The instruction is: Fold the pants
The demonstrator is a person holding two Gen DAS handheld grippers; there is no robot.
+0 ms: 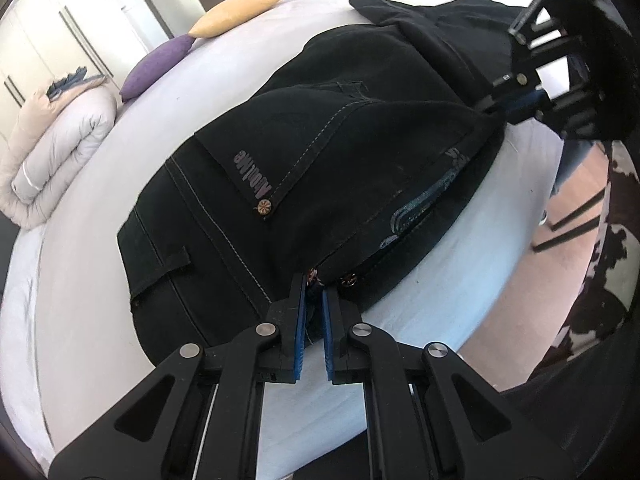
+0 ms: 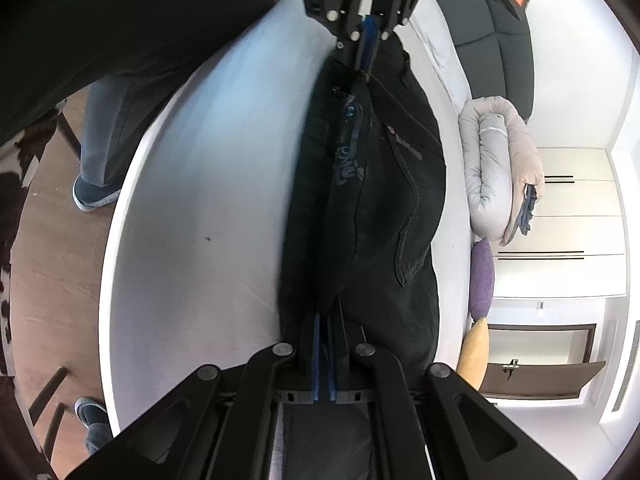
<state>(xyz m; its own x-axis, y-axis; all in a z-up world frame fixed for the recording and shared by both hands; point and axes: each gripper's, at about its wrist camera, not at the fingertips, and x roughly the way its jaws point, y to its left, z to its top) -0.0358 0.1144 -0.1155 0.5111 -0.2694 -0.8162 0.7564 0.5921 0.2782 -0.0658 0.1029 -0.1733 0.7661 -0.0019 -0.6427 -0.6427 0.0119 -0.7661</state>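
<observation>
Black jeans (image 1: 320,160) with light stitching, a purple pocket label and copper rivets lie on a white bed (image 1: 80,280). My left gripper (image 1: 314,284) is shut on the waistband edge near a rivet. My right gripper (image 1: 494,106) shows at the upper right of the left wrist view, shut on the far end of the same folded edge. In the right wrist view the jeans (image 2: 380,200) stretch between my right gripper (image 2: 325,314), shut on the cloth, and my left gripper (image 2: 366,66) at the top.
A rolled duvet (image 1: 52,152), a purple pillow (image 1: 156,66) and a yellow pillow (image 1: 236,12) lie at the bed's far side. The person's legs and shoes (image 2: 94,196) stand on the wooden floor beside the bed edge (image 2: 116,240).
</observation>
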